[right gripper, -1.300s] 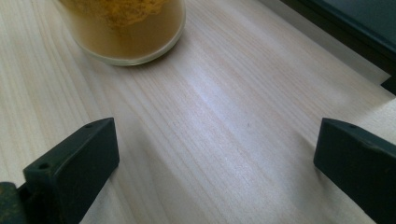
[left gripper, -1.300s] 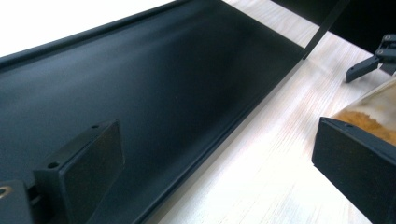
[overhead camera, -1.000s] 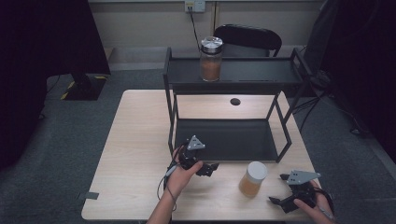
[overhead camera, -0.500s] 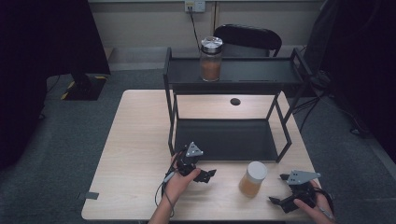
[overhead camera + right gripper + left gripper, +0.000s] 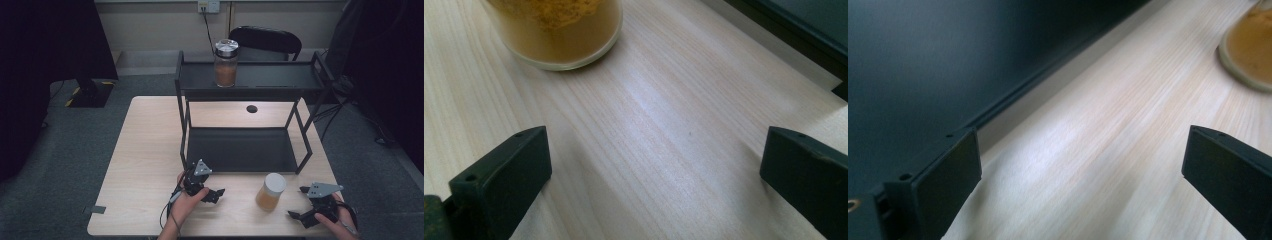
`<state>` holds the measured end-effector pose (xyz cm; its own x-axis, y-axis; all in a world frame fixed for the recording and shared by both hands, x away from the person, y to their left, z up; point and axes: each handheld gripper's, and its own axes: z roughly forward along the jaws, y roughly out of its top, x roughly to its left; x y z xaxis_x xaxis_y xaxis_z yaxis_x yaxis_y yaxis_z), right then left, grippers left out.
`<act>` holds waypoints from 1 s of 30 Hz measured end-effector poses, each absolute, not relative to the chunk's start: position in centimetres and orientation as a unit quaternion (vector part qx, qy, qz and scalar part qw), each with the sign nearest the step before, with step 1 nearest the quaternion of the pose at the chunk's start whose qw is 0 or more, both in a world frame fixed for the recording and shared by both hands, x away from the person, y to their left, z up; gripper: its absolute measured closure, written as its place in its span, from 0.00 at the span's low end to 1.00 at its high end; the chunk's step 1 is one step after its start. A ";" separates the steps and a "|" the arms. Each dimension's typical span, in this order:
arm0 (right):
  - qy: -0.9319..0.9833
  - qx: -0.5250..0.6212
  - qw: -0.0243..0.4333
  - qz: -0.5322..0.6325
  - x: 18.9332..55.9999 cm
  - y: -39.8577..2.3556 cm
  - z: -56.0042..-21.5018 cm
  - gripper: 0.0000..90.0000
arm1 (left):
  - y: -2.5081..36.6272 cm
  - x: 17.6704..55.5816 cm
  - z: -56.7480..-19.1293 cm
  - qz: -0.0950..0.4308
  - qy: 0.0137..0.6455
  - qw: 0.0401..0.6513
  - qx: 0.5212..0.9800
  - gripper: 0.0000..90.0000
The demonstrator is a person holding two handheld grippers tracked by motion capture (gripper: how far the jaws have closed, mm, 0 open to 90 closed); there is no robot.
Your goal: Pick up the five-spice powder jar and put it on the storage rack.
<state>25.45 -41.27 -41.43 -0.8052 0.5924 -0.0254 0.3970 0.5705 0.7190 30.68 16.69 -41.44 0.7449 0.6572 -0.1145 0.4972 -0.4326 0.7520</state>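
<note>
A jar with a cream lid and orange-brown contents (image 5: 270,191) stands upright on the wooden table (image 5: 145,150) near its front edge, between my two grippers. Its base shows in the left gripper view (image 5: 1250,55) and in the right gripper view (image 5: 556,30). My left gripper (image 5: 212,192) rests low on the table to the jar's left, open and empty (image 5: 1080,180). My right gripper (image 5: 300,205) sits to the jar's right at the front corner, open and empty (image 5: 656,175). A second jar with a metal lid (image 5: 226,63) stands on the top shelf of the black rack (image 5: 305,80).
The rack's lower shelf (image 5: 240,150) lies just behind both grippers; its front rail (image 5: 1013,95) runs close past the left jaw. A round cable hole (image 5: 252,108) is in the table behind the rack. A black chair (image 5: 267,40) stands beyond the table.
My left gripper has drifted slightly toward the table's front edge. The right gripper and both jars have stayed put.
</note>
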 end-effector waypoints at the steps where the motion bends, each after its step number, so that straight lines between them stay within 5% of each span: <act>1: 0.876 0.282 0.133 0.367 25.5 -41.3 -41.4 0.00 | 16.7 30.7 -41.4 0.098 0.343 0.407 0.841 0.02; 18: 0.876 0.282 0.133 0.368 25.4 -41.3 -41.4 0.00 | 19.5 29.0 -42.4 0.116 0.371 0.404 0.828 0.02; 30: 0.876 0.283 0.133 0.367 25.4 -41.3 -41.4 0.00 | 18.1 28.1 -42.1 0.153 0.350 0.367 0.848 0.00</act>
